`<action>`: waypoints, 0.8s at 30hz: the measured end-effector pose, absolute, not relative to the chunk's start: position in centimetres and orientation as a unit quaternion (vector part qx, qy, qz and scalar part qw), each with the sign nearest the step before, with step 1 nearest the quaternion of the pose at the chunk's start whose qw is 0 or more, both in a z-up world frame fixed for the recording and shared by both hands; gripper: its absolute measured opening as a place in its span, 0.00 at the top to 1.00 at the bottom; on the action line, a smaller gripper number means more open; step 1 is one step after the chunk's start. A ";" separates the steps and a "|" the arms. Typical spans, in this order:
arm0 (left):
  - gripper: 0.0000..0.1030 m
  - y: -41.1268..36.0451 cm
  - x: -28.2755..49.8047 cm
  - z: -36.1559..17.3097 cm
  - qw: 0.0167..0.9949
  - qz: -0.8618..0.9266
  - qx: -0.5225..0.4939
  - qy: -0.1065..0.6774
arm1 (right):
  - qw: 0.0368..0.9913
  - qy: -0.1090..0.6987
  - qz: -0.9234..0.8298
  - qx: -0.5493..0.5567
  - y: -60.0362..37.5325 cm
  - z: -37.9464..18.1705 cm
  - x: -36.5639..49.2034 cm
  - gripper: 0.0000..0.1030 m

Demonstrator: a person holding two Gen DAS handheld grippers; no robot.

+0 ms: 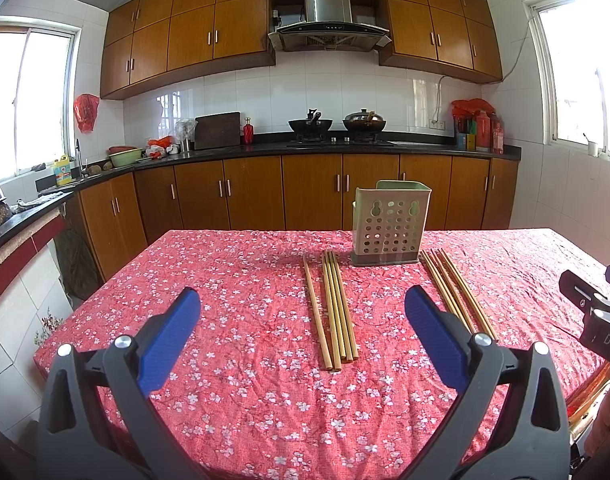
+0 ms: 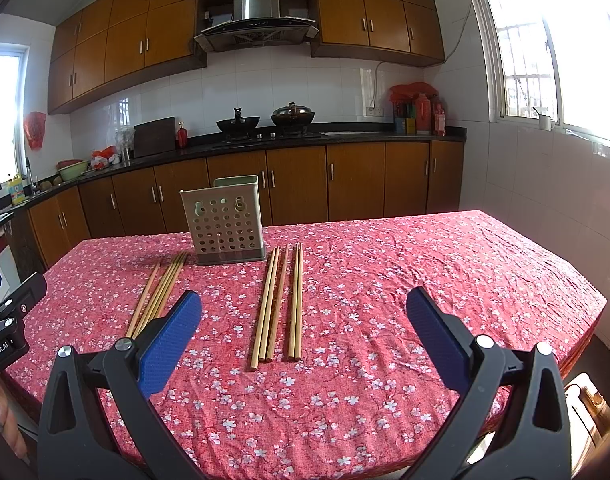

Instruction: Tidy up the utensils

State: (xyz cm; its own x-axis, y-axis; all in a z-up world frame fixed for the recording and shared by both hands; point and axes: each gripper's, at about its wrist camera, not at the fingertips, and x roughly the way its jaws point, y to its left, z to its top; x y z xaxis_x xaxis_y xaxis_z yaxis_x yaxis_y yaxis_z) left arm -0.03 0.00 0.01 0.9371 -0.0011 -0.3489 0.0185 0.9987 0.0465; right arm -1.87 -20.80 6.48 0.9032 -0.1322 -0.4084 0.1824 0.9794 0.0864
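Note:
A pale green perforated utensil holder (image 1: 390, 224) stands upright on the table with the red floral cloth (image 1: 233, 320); it also shows in the right wrist view (image 2: 225, 222). Two bundles of wooden chopsticks lie in front of it: a left bundle (image 1: 332, 306), also in the right wrist view (image 2: 159, 292), and a right bundle (image 1: 457, 294), also in the right wrist view (image 2: 279, 302). My left gripper (image 1: 303, 304) is open and empty, hovering before the left bundle. My right gripper (image 2: 303, 306) is open and empty, hovering before the right bundle.
The table's front and side edges are near, with its cloth also in the right wrist view (image 2: 425, 280). The other gripper's body shows at the right edge of the left wrist view (image 1: 597, 312) and the left edge of the right wrist view (image 2: 9, 316). Kitchen counters (image 1: 265, 150) run behind.

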 end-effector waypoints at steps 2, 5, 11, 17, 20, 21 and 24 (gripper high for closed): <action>0.04 0.0 0.0 0.0 0.984 -0.005 0.025 0.177 | 0.974 0.205 -0.081 0.061 -20.8 6.5 -1.9 0.02; 0.04 0.0 0.0 0.0 0.984 -0.005 0.024 0.177 | 0.974 0.205 -0.081 0.061 -20.8 6.5 -1.9 0.02; 0.04 0.0 0.0 0.0 0.984 -0.005 0.025 0.177 | 0.974 0.205 -0.081 0.061 -20.8 6.5 -2.0 0.02; 0.04 0.0 0.0 0.0 0.984 -0.005 0.025 0.177 | 0.974 0.204 -0.081 0.062 -20.9 6.5 -2.0 0.02; 0.04 0.0 0.0 0.0 0.984 -0.005 0.024 0.177 | 0.974 0.205 -0.081 0.062 -20.9 6.5 -2.0 0.02; 0.04 0.0 0.0 0.0 0.984 -0.005 0.025 0.177 | 0.974 0.204 -0.081 0.062 -20.9 6.5 -2.0 0.02; 0.04 0.0 0.0 0.0 0.984 -0.005 0.025 0.177 | 0.974 0.204 -0.081 0.062 -21.0 6.5 -2.0 0.02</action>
State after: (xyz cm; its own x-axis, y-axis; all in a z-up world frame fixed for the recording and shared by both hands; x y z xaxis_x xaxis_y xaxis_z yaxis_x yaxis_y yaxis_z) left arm -0.03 -0.01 0.01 0.9374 -0.0011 -0.3482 0.0185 0.9987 0.0465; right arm -2.03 -20.96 6.49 0.9034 -0.1322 -0.4080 0.1827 0.9793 0.0871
